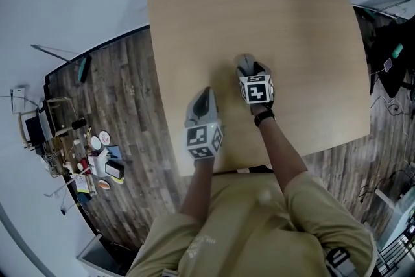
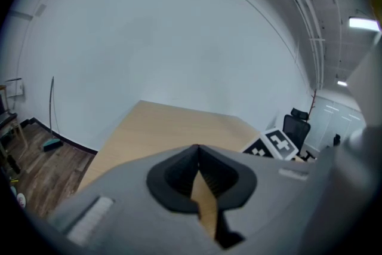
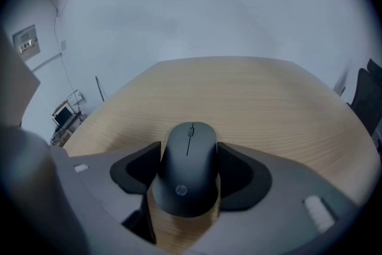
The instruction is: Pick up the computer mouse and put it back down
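Note:
A dark grey computer mouse (image 3: 190,173) lies on the light wooden table (image 3: 262,98), its front pointing away from me. My right gripper (image 3: 188,155) straddles it, and both black pads lie against its sides. In the head view the mouse (image 1: 242,62) only peeks out ahead of the right gripper (image 1: 246,69) near the table's middle. My left gripper (image 1: 205,96) hovers over the table (image 1: 259,3) to the left and nearer to me. Its jaws (image 2: 198,155) are shut with nothing between them.
Wooden floor surrounds the table. A heap of small items and boxes (image 1: 97,159) lies on the floor at the left. Cables and dark gear (image 1: 395,68) sit at the right. An office chair (image 2: 296,125) stands beyond the table's far side.

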The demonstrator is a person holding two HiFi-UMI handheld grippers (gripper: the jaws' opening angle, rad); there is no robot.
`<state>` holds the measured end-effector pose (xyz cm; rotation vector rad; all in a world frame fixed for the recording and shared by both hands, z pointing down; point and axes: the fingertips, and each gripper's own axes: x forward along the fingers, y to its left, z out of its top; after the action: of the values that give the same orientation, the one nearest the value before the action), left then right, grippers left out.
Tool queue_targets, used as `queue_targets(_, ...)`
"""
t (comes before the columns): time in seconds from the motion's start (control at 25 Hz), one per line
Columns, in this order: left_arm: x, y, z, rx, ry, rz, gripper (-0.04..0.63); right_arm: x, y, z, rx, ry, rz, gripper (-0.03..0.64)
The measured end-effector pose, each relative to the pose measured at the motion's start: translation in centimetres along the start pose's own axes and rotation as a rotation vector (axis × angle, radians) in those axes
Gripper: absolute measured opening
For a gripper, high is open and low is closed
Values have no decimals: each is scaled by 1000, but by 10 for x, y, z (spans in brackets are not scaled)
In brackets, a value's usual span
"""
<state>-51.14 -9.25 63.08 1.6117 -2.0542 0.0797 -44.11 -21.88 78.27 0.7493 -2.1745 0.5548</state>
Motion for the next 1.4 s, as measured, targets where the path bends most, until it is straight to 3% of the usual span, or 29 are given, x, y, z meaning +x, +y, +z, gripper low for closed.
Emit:
queue_targets(0.4,-48,-32,44,46,-118,-7,0,-151,25,56,13,-353,34,298)
queue_targets(0.6,-83,-67,72,84,-202,-20,0,-249,31,81,-24,-540,43,298)
queue_targets(0.84,-141,-124,103,149,-310,-29,0,-358,41,82,-61,-710,83,298)
queue_targets(1.08,-198,-179,111,190,-396,-24,-2,-442,52,62,-109,-830,147,298)
queue_targets(1.4,-260,-209,94,221,-411,-10,-3,-492,57,27,-66,-890,169,298)
